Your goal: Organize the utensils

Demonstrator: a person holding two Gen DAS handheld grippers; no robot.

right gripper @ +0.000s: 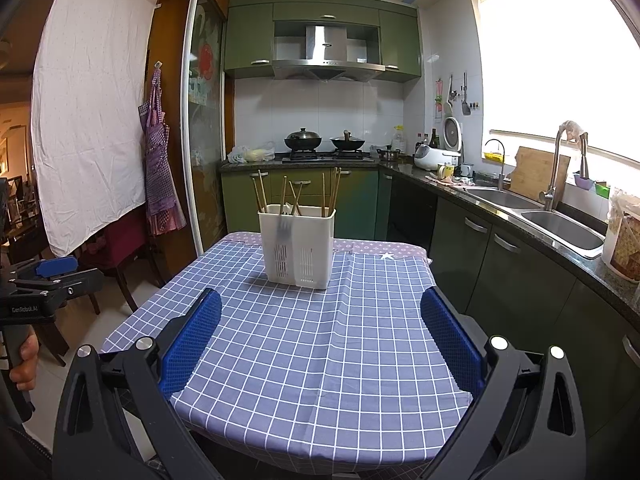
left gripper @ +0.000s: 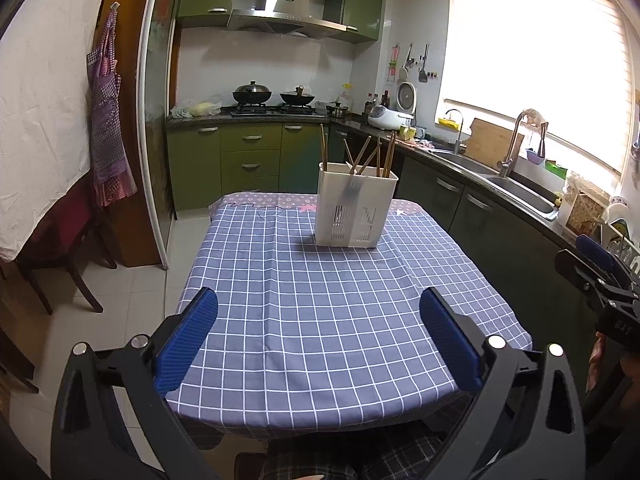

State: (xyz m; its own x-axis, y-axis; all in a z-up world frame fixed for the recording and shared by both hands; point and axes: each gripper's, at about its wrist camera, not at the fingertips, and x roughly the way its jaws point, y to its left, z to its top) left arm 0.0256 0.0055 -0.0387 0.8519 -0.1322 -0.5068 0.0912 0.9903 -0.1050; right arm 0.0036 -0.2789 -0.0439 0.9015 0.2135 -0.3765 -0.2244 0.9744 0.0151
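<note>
A white plastic utensil holder (left gripper: 354, 210) stands upright at the far end of the blue checked table (left gripper: 320, 312); it also shows in the right wrist view (right gripper: 297, 246). Several wooden chopsticks (left gripper: 376, 154) stick out of it, also in the right wrist view (right gripper: 296, 196), and a fork shows dimly through its wall (right gripper: 283, 224). My left gripper (left gripper: 319, 300) is open and empty above the near part of the table. My right gripper (right gripper: 320, 304) is open and empty too, to the right of the left one (right gripper: 52, 280).
A kitchen counter with two sinks (right gripper: 560, 232) and a tap runs along the right. A stove with two pans (left gripper: 272, 98) stands at the back. A dark chair (left gripper: 60, 240) and an apron (left gripper: 106, 120) are to the left of the table.
</note>
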